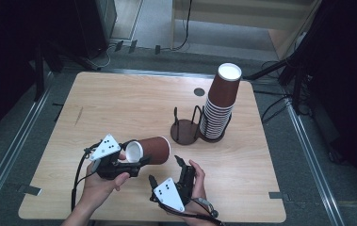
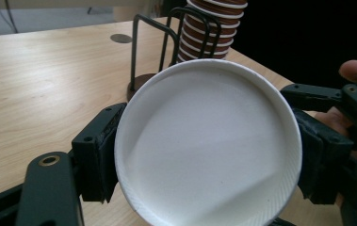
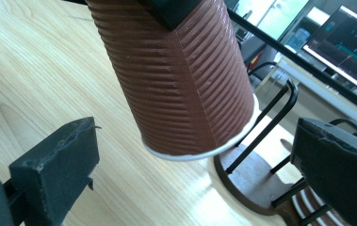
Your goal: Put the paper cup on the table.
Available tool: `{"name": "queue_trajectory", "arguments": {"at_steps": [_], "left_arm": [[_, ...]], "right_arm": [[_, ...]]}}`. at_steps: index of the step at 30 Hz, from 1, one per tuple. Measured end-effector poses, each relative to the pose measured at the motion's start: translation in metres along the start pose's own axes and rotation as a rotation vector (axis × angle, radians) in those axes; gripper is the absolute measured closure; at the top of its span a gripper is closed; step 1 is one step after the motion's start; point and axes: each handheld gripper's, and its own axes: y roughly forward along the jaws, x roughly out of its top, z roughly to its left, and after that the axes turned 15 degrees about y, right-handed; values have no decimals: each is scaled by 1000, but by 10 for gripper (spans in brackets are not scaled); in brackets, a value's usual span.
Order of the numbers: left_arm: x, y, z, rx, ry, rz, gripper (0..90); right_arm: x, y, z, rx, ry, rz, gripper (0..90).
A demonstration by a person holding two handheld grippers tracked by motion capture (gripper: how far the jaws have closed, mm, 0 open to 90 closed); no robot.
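The left gripper point(image 1: 128, 162) held a brown ribbed paper cup point(image 1: 149, 149) on its side above the light wooden surface point(image 1: 119, 108), its fingers point(image 2: 96, 150) pinching the cup's base end. The right gripper point(image 1: 165, 170) waited just beside it, fingers point(image 3: 56, 162) spread apart. A black wire cup holder point(image 1: 188, 126) stood beyond, near a tall stack of brown paper cups point(image 1: 221, 101).

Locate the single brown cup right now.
In the high view the cup lies sideways above the table's near-centre, clamped at its bottom end by the left gripper, with the empty wire rack just beyond and the right gripper open beside it.
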Motion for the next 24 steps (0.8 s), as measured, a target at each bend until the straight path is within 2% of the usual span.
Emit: {"name": "queue_trajectory", "arguments": {"at_steps": [4,10,12,15,18,19,21,22,23,24], "left_arm": [[0,1,-5,48,51,11,238],[0,-1,-5,42,41,-46,239],[0,-2,-5,64,53,-58,239],[0,-4,-4,103,46,-79,239],[-1,-5,-2,108,32,-115,239],[-1,-6,-2,107,25,-123,239],[-2,-5,-1,99,26,-130,239],[-3,-4,-1,96,28,-140,239],[-3,-3,-1,80,20,-149,239],[-3,-3,-1,80,20,-149,238]], "right_arm": [[2,-1,-1,4,26,-2,12],[2,-1,-7,-11,45,11,0],[2,0,-10,-16,79,18,0],[5,-1,-15,-15,139,20,0],[6,-2,-17,-30,171,13,4],[7,-2,-19,-41,199,15,13],[8,-1,-20,-50,210,17,16],[8,-1,-21,-55,228,23,16],[10,0,-23,-61,286,47,15],[10,0,-23,-61,286,47,15]]}}
